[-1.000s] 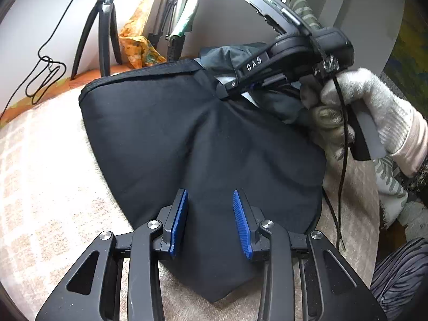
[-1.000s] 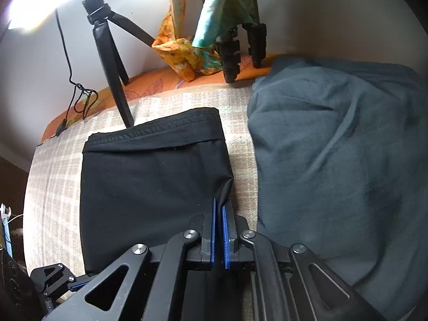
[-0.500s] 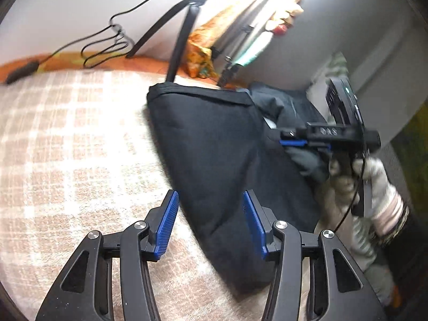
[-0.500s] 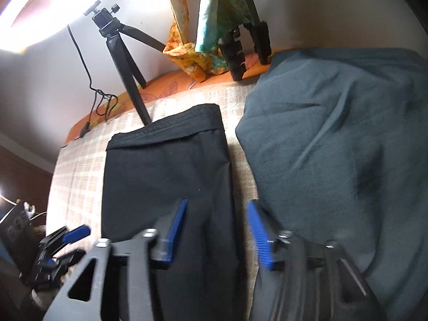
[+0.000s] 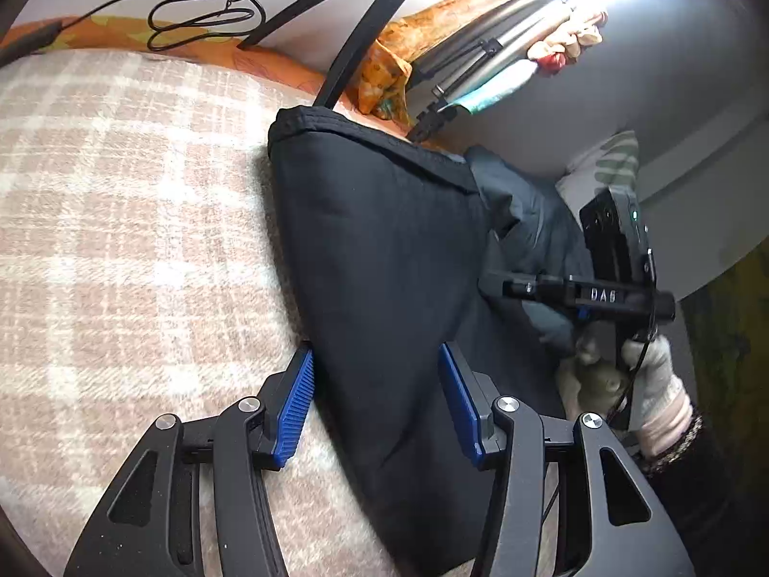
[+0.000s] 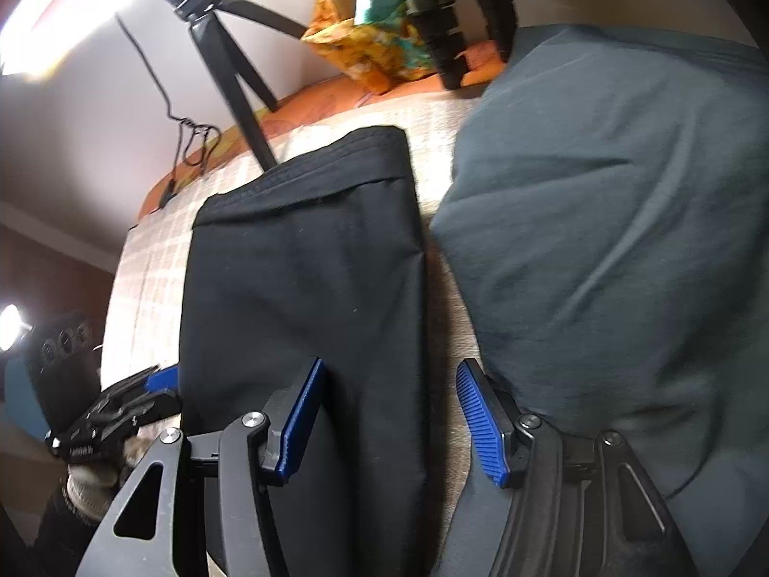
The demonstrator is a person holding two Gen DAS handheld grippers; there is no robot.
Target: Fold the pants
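Observation:
The black pants (image 5: 384, 259) lie folded lengthwise on the checked blanket (image 5: 120, 240), waistband at the far end; they also show in the right wrist view (image 6: 307, 288). My left gripper (image 5: 377, 404) is open, its blue pads straddling the pants' left edge just above the cloth. My right gripper (image 6: 391, 418) is open and empty, over the pants' right edge and the strip of blanket beside it. The right gripper also shows in the left wrist view (image 5: 500, 283) at the pants' far side, held by a gloved hand.
A grey-blue garment (image 6: 601, 240) lies bunched to the right of the pants. A black tripod (image 6: 230, 57) stands at the back by the wall with a cable (image 5: 202, 14). Orange patterned cloth (image 6: 365, 43) and folded stands lean at the back.
My right gripper let go of the pants' edge, opened and drew back along the right side. My left gripper swung to the pants' left edge. The pants went from spread out to narrow.

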